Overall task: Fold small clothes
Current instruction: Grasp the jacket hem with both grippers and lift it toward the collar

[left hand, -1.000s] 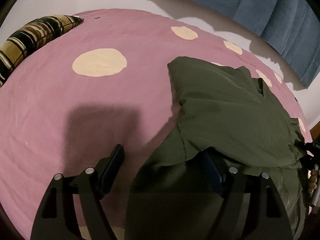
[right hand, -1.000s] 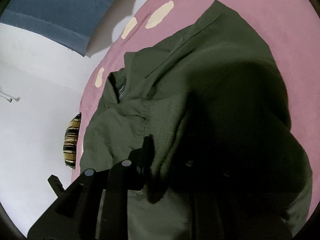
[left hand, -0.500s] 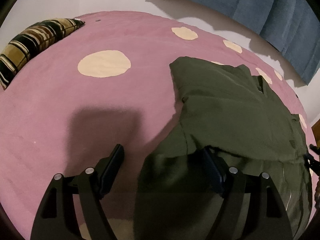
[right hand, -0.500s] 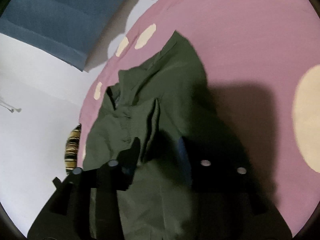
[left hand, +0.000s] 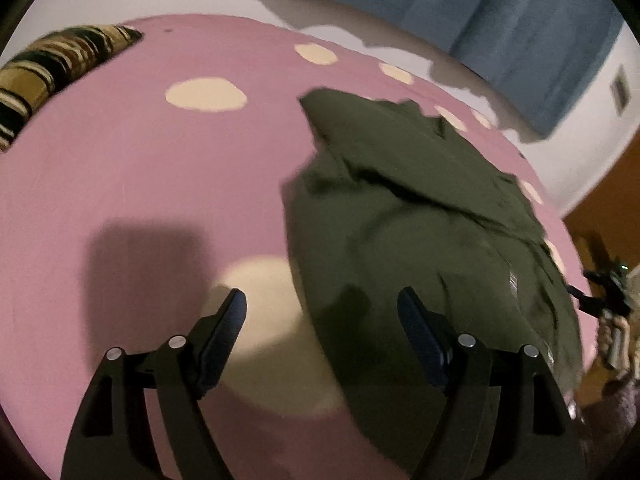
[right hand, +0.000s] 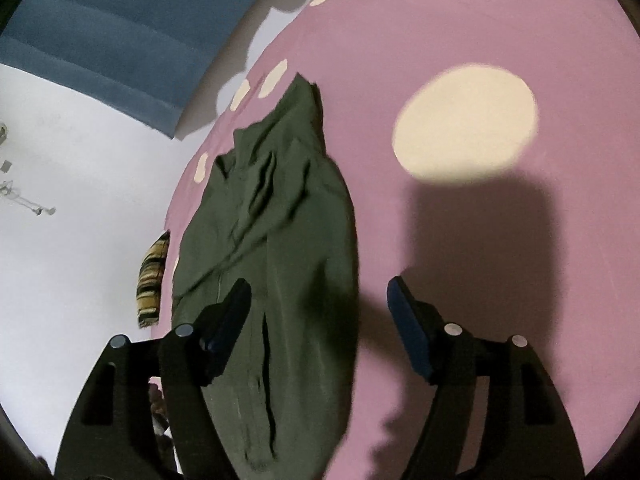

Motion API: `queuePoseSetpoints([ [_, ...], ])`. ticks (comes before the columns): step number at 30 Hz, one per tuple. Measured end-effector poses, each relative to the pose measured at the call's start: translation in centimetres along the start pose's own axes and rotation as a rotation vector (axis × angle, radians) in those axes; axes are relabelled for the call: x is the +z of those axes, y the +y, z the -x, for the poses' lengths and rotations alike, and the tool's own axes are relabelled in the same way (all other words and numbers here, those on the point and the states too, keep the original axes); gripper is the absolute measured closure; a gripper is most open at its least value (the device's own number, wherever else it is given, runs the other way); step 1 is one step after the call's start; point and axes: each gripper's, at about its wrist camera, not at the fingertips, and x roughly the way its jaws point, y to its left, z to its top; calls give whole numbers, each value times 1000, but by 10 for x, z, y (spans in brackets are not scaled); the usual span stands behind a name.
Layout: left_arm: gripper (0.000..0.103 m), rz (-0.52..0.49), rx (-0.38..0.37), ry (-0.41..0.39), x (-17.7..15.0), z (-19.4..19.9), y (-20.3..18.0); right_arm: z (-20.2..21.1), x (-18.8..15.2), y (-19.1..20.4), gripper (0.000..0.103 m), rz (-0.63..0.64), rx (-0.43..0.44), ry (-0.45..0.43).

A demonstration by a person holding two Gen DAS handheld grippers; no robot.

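Observation:
A dark olive green jacket (left hand: 420,224) lies partly folded on a pink bedspread with cream dots (left hand: 140,168). My left gripper (left hand: 322,304) hovers open above the jacket's near left edge, holding nothing. In the right wrist view the same jacket (right hand: 276,248) stretches away on the left, its zip running lengthwise. My right gripper (right hand: 320,294) hangs above the jacket's right edge, its jaws opening and no cloth between the pads. In the left wrist view the right gripper (left hand: 612,284) shows small at the far right edge.
A striped brown and black cushion (left hand: 52,68) lies at the bed's far left corner. A blue curtain (left hand: 520,24) hangs on the white wall behind. The bedspread (right hand: 500,240) lies bare to the right of the jacket. Wooden furniture (left hand: 608,200) stands at the right.
My right gripper let go of the jacket's sleeve, opened, and drew back; the cloth now lies flat. My left gripper pulled back and left, off the jacket's hem.

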Motion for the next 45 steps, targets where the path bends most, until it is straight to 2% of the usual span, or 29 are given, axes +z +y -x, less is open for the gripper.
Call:
queuePoseSetpoints([
  [5,23,37,-176,76,-31,8,-5,12,-30,-6,30,16,49,53],
  [10,23,117,-338,125,-52,6,-7,13,-54,-8,29,16,144,110],
  [15,21,145,-404,140,-60,6,-12,12,-66,2,23,52,194,148],
  [18,21,175,-419,132,-65,9,-9,7,-73,8,22,74,234,193],
  [22,21,234,-495,133,-71,9,-8,-3,-79,16,22,97,305,258],
  [25,21,188,-497,147,-70,2,-24,-8,-84,19,21,105,368,298],
  [31,21,158,-536,150,-61,-13,-42,-10,-86,26,17,115,421,297],
  [35,21,155,-547,147,-62,-12,-40,-6,-86,22,17,115,403,299],
  [38,21,154,-554,139,-67,-7,-36,2,-82,14,17,105,389,269],
  [40,21,141,-534,142,-69,-6,-37,2,-81,8,17,74,408,275],
  [43,21,104,-489,150,-69,-8,-46,-3,-90,21,17,158,385,322],
  [45,37,91,-462,151,-69,-7,-47,-11,-101,34,20,232,355,362],
])
